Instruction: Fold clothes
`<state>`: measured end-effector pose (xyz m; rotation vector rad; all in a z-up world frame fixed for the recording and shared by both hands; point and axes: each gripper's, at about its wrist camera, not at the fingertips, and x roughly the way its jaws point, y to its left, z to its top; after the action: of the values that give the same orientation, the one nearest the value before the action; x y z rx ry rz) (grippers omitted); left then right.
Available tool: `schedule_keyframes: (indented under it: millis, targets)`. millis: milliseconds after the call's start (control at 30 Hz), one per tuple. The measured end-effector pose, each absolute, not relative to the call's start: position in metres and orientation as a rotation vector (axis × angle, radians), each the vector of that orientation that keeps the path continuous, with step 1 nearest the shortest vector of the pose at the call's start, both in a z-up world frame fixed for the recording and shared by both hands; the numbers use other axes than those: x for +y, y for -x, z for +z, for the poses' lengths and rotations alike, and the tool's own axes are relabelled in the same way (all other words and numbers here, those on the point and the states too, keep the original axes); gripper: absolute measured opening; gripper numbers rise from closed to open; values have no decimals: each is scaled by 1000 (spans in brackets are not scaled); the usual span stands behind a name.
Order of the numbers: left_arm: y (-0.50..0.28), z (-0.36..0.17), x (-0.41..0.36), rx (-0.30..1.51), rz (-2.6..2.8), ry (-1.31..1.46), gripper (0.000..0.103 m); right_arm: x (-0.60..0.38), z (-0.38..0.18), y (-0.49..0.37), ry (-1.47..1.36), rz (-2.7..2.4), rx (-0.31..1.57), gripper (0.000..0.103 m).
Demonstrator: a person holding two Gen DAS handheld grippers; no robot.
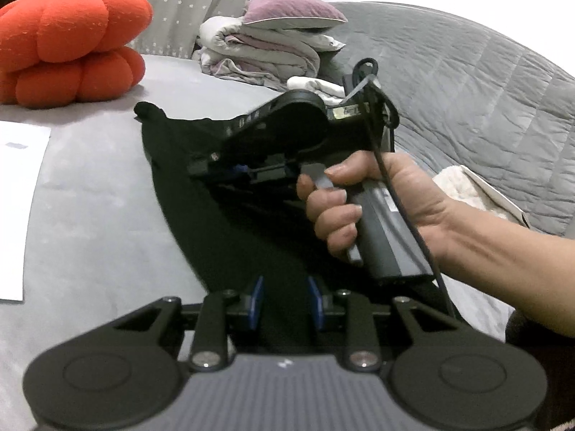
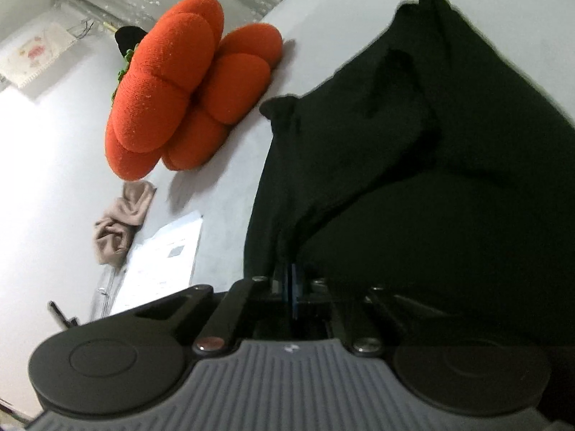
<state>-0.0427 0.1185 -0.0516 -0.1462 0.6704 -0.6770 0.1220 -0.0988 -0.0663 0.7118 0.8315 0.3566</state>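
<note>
R tongs [image 2: 293,287] pinch black garment [image 2: 413,179] | bed [image 1: 90,197]

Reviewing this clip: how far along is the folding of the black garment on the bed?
Early stage. Done: little; the black garment lies rumpled on the grey bed. In hand: the right gripper is shut on a fold of it, while the left gripper has its jaws apart over it. Left: flattening and folding.
</note>
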Motion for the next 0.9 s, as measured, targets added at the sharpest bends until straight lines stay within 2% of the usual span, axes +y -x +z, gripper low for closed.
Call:
schedule_keyframes:
  millis: [133, 167, 200, 300, 367, 400, 667, 900]
  targets:
    - [42, -51, 120, 678, -673, 138, 28, -112, -63, -116, -670, 278, 796, 4]
    - [42, -51, 120, 681, -672, 133, 28, -116, -63, -113, -680, 281, 806, 7]
    - [42, -50, 120, 684, -670, 127, 28, -120, -64, -111, -692, 286, 817, 15]
    - [42, -50, 120, 691, -668, 120, 28, -130, -59, -98, -723, 321, 828, 18]
    - [42, -50, 120, 694, -669, 116, 28, -133, -56, -86, -725, 337, 846, 28]
    - [42, -50, 120, 696, -670, 113, 29, -135, -55, -81, -726, 345, 855, 38]
    - [55, -59, 112, 734, -742, 70, 30, -149, -42, -26, -704, 369, 879, 38]
    - [79, -63, 116, 767, -825, 159, 30, -183, -26, 52, -648, 318, 824, 38]
